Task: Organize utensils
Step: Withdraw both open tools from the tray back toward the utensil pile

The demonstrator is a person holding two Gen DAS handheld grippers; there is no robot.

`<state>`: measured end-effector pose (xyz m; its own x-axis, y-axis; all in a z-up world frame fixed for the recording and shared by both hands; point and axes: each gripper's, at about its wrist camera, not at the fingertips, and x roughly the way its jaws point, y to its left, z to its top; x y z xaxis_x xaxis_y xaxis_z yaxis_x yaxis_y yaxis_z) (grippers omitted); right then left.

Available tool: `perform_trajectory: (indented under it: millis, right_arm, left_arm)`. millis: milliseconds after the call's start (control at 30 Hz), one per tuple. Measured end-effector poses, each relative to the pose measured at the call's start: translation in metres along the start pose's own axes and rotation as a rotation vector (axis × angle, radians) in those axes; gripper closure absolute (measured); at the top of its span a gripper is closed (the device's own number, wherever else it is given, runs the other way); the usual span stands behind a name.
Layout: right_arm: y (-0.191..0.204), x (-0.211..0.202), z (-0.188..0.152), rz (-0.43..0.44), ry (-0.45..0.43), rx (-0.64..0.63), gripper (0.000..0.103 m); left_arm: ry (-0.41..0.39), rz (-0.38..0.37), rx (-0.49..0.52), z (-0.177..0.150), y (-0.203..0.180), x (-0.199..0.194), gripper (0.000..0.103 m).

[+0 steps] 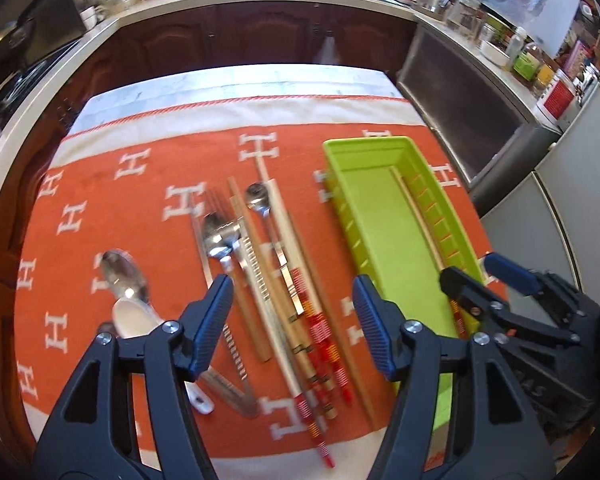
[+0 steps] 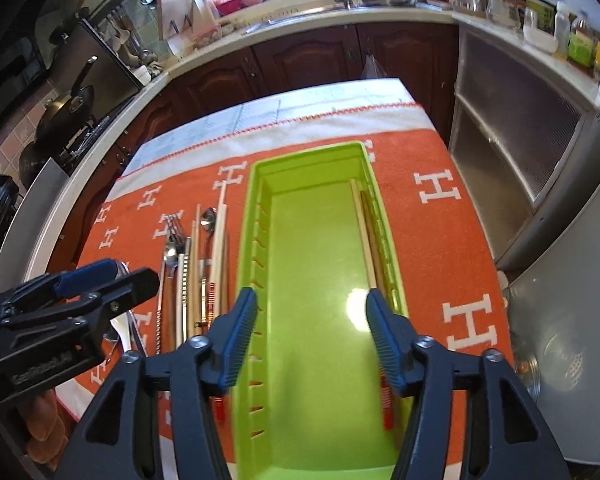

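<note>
A lime green utensil tray [image 1: 384,216] [image 2: 320,264] lies on an orange cloth [image 1: 100,208] [image 2: 440,208]. A pair of chopsticks [image 2: 366,236] [image 1: 426,224] lies along the tray's right wall. Left of the tray lie several chopsticks [image 1: 300,300] [image 2: 220,248], metal spoons [image 1: 220,236] [image 2: 171,256], a fork [image 1: 216,204] and a white ceramic spoon [image 1: 134,316]. My left gripper [image 1: 292,296] is open and empty above the loose chopsticks; it also shows in the right wrist view [image 2: 112,276]. My right gripper [image 2: 311,312] is open and empty over the tray; it also shows in the left wrist view [image 1: 480,270].
The cloth covers a small white table [image 2: 300,100]. Dark wood cabinets [image 1: 240,36] and a counter with a sink run behind. A metal-fronted cabinet [image 2: 520,132] stands to the right, a stove with pans [image 2: 68,108] to the left.
</note>
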<state>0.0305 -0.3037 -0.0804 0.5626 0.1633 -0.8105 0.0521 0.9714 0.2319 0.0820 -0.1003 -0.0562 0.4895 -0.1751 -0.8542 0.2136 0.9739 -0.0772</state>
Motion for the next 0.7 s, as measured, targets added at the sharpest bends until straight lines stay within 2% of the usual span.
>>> perform_trajectory:
  millis: [100,267,467,600,700]
  right_arm:
    - [0.018,-0.016,-0.008,0.007,-0.029,-0.016,0.031]
    - [0.049,-0.037,-0.016,0.034,-0.067,-0.037,0.031]
    - [0.084,-0.060,-0.024,0.047,-0.137,-0.104,0.029]
    - [0.105,-0.073,-0.031,0.052,-0.214,-0.142,0.029]
    - [0.123,-0.077,-0.034,0.048,-0.223,-0.179,0.028]
  left_arm:
    - [-0.023,0.033,0.008,-0.011,0.011,-0.011,0.044]
    - [-0.066,0.044,-0.012,-0.024,0.030,-0.032,0.044]
    - [-0.144,0.093,-0.044,-0.035,0.053,-0.060,0.044]
    - [-0.143,0.087,-0.061,-0.039,0.063,-0.068,0.044]
    - [-0.162,0.116,-0.054,-0.043,0.068,-0.073,0.044]
